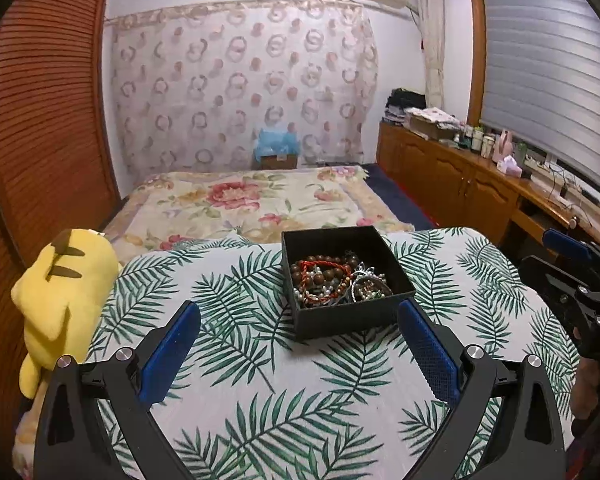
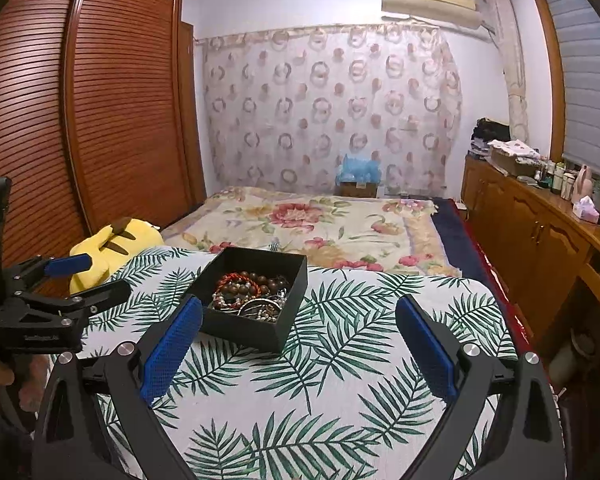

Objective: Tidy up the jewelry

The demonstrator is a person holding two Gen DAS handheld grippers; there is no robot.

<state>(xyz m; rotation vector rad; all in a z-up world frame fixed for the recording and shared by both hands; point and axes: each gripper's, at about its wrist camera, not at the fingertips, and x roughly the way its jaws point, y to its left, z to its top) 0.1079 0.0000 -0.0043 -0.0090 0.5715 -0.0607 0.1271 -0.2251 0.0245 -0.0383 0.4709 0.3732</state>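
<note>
A black open box (image 1: 352, 320) stands on the palm-leaf tablecloth (image 1: 260, 400), holding a tangle of jewelry (image 1: 332, 280): brown bead bracelets, a red cord, pearls and silver pieces. My left gripper (image 1: 300, 307) is open just short of the box, with nothing between its blue pads. In the right wrist view the box (image 2: 240, 334) with the jewelry (image 2: 248, 294) sits ahead and to the left. My right gripper (image 2: 300, 304) is open and empty, its left pad beside the box's near corner. Each gripper shows at the edge of the other's view: the right (image 1: 556, 260), the left (image 2: 96, 278).
A yellow plush toy (image 1: 64, 292) leans at the table's left edge. Behind the table lies a bed with a floral blanket (image 1: 244, 200). A wooden cabinet (image 1: 460, 184) with clutter on top runs along the right; a slatted wardrobe (image 2: 100, 120) stands on the left.
</note>
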